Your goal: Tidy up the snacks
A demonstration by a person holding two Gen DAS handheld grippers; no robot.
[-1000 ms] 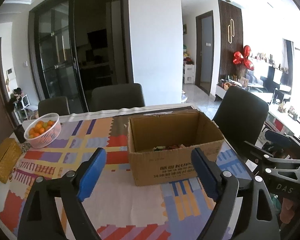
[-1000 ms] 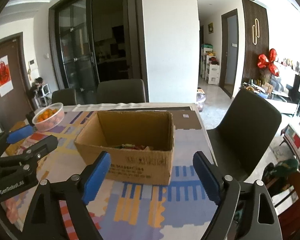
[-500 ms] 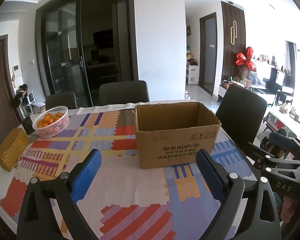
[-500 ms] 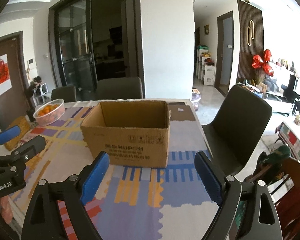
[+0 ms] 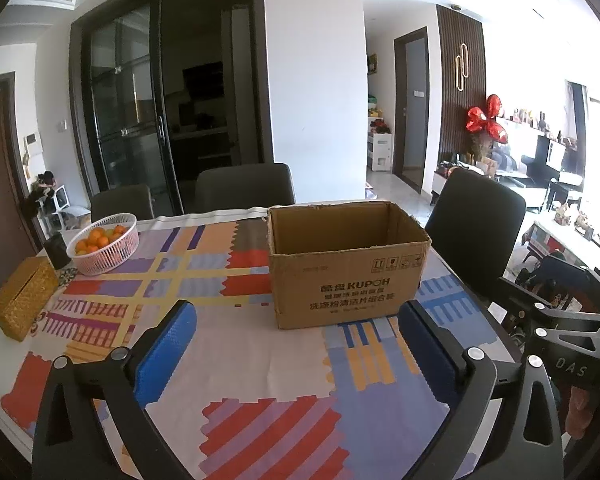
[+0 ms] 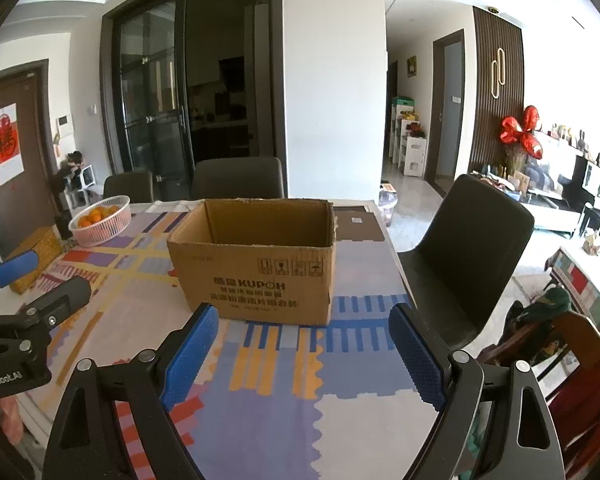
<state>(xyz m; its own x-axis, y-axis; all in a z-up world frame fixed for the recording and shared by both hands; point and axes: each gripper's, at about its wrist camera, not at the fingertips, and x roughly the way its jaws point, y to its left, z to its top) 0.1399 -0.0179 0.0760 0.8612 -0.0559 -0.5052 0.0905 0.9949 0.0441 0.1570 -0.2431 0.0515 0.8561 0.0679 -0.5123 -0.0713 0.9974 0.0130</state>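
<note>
The cardboard box (image 5: 346, 266) stood open-topped on the counter (image 5: 240, 364), well ahead of the left gripper (image 5: 296, 354) and right gripper (image 6: 302, 354), both with fingers spread and empty; judged light, its thin walls should be gripped at the rim.

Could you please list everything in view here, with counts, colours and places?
cardboard box: one, brown, open-topped, on the tablecloth at centre; contents hidden from here.
basket of oranges: one, white mesh, far left of the table.
woven box: one, golden, left table edge.
dark container: one, black, between basket and woven box.
tablecloth: one, multicoloured patchwork, covering the table.
chairs: three, dark; two at the far side, one at the right.
balloons: red foil cluster, right background.
left tool: blue pads, open, empty.
right tool: blue pads, open, empty.
</note>
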